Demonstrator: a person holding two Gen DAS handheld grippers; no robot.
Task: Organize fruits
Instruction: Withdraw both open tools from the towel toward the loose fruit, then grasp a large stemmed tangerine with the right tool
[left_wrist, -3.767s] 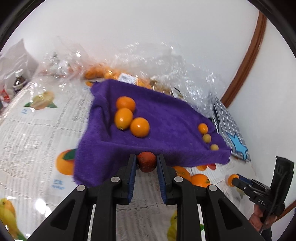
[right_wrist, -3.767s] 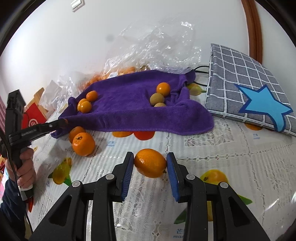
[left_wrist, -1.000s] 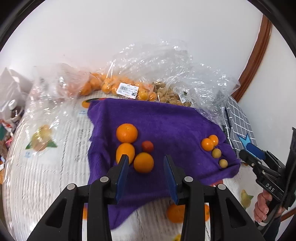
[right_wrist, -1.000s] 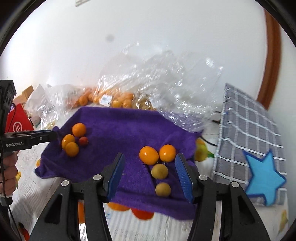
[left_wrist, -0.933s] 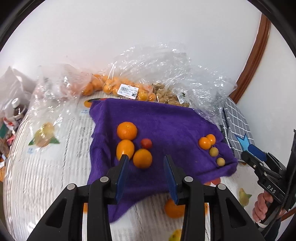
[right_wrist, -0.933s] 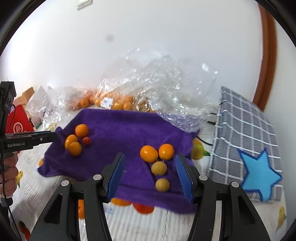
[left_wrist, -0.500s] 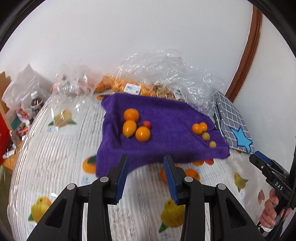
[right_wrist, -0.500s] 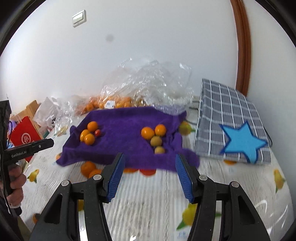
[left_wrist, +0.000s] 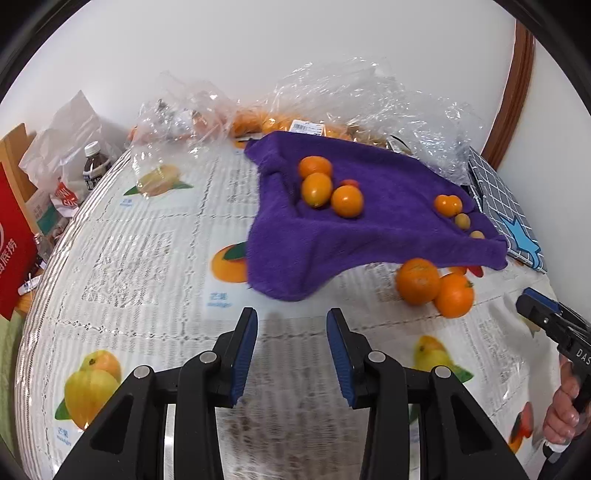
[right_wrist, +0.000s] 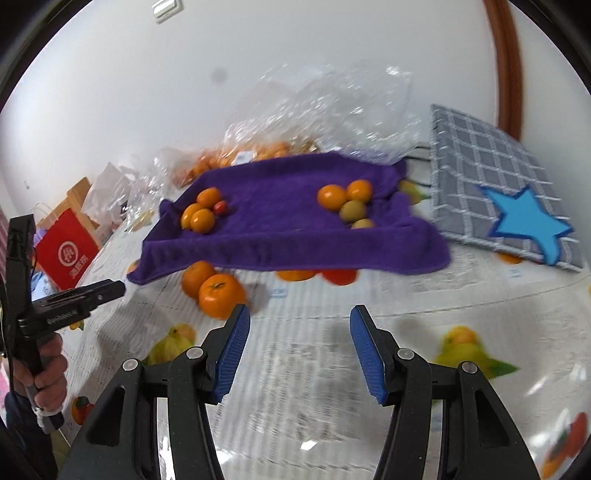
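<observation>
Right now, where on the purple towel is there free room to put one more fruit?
The middle of the purple towel is bare, between the orange cluster with the small red fruit and the mixed orange and green group. The towel's front strip is also free. Both clusters themselves are crowded.

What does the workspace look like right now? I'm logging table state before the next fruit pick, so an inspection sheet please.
Surface: fruit-print tablecloth, mostly covered.
Job's things: purple towel holds a left cluster of oranges with a small red fruit, and a right cluster; two loose oranges lie on the cloth by the towel's edge.
Clutter: plastic bags, red bag, bottle, star cushion.
Grippers: left gripper and right gripper open, holding nothing.
Cables: nothing seen.
Surroundings: white wall, brown trim.
</observation>
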